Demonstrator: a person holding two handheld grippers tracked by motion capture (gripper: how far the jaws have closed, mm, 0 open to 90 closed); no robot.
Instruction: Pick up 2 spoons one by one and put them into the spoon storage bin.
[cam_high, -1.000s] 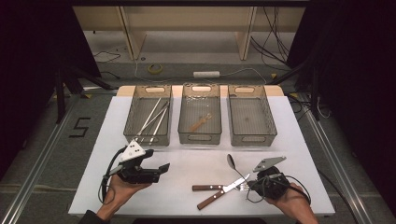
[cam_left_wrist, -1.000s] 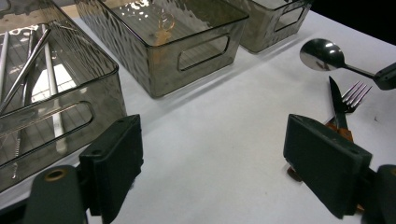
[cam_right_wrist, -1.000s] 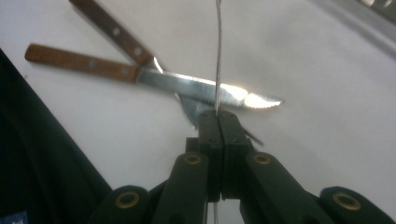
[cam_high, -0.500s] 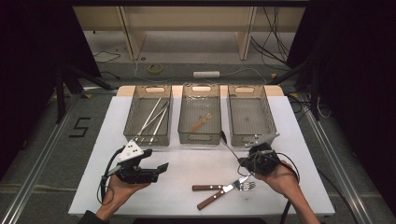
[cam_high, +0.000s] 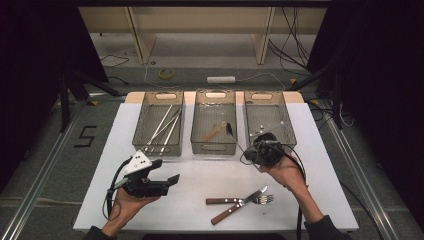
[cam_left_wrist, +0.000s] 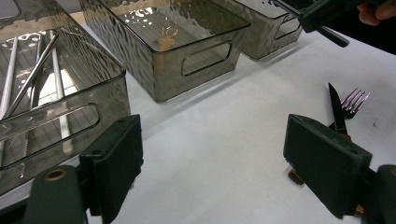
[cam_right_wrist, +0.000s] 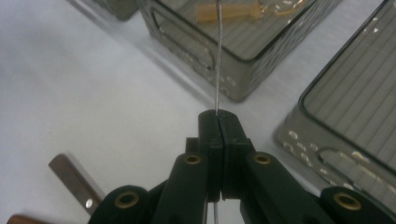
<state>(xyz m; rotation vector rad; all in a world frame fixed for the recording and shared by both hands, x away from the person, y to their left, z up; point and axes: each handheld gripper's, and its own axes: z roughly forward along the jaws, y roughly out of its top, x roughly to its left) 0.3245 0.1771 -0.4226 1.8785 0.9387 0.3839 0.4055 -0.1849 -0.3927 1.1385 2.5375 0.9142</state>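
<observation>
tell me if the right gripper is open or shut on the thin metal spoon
Shut on it: in the right gripper view the right gripper's black jaws meet with the thin metal spoon's handle pinched between them, its bowl over the middle smoky plastic bin.

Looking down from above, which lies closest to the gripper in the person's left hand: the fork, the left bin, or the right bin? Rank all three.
From the left gripper:
1. Left bin, just beyond it, holding metal rods.
2. Fork, off to its right on the table.
3. Right bin, far across, at the right gripper.

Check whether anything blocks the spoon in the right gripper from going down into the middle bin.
Nothing visible does. The right gripper holds the spoon by its thin handle, bowl end already over the middle bin, which is open-topped and holds one wooden-handled utensil with bare floor beside it.
</observation>
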